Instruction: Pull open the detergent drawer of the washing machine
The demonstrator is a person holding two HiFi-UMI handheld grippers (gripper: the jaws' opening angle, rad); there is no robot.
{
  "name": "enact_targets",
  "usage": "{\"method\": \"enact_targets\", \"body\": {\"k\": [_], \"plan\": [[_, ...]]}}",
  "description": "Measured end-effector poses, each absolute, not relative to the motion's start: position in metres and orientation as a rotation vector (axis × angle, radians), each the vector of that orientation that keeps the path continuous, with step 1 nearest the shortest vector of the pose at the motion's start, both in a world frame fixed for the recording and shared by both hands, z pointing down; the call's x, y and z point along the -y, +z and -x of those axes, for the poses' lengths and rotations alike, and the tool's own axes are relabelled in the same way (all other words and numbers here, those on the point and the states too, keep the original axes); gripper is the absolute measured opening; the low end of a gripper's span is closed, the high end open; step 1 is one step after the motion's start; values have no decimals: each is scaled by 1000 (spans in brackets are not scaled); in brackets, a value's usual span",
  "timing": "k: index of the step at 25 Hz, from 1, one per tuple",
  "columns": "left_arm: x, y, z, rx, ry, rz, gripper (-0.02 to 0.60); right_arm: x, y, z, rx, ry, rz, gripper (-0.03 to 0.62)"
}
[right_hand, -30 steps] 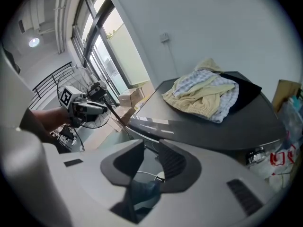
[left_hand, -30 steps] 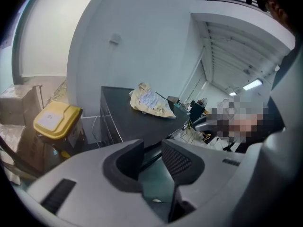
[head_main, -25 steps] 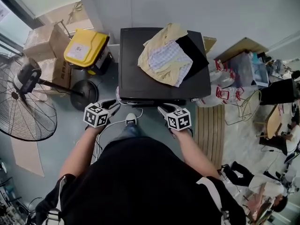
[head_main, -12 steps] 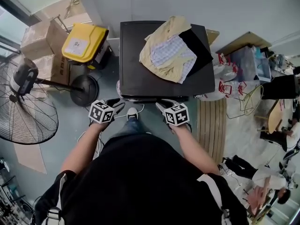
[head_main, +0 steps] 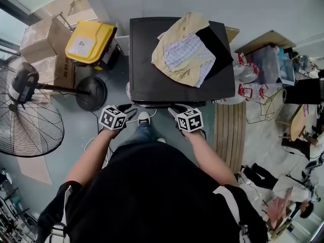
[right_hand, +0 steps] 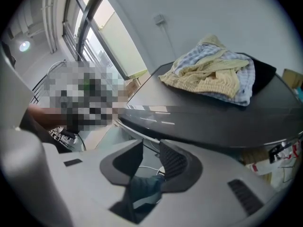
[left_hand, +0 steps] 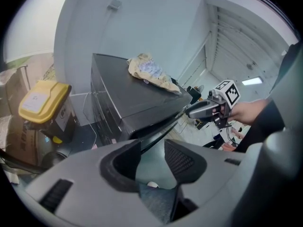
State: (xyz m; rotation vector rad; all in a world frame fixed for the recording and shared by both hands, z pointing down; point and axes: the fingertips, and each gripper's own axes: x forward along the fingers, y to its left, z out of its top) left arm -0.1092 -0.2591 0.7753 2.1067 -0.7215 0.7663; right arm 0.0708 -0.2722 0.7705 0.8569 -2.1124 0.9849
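Cardboard boxes (head_main: pixel 43 39) and a floor fan (head_main: pixel 28 120) sit far left, with a yellow-lidded bin (head_main: pixel 90 42) just beside the machine. None of it is in my way.

Left gripper (head_main: pixel 127 110) is low, at the front left corner of the washing machine (head_main: pixel 152 80). Its jaws are opening with nothing between them, only floor showing through the gap.

The detergent drawer is the problem: no view shows it. It must be on the front panel, which the black top hides from the head view, and both gripper views catch only the top edge and a corner. So risk one is closing blind on the wrong thing (a panel lip or the door rim) and pulling on that.

A pile of clothes (head_main: pixel 185 52) lies loose on the lid, partly overhanging the right side. A hard yank that rocks the machine could slide it off.

Right gripper (head_main: pixel 174 111) is at the front right. Its jaws are also opening and empty; I see a trouser leg and a white cable behind the gap. Two risks here:
- snagging that cable on the way in
- the two grippers crowding each other, since they're near along the same front edge

The slatted wooden mat (head_main: pixel 227 135) at right lies apart from all this.

I'd lead with one gripper only, once I can see the drawer front.
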Motion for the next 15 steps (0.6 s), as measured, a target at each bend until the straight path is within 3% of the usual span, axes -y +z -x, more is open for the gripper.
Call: {"method": "enact_targets", "body": {"k": [15], "plan": [[267, 804, 107, 741, 781, -2086, 164, 275, 796, -70, 2078, 1008, -881, 117]]}}
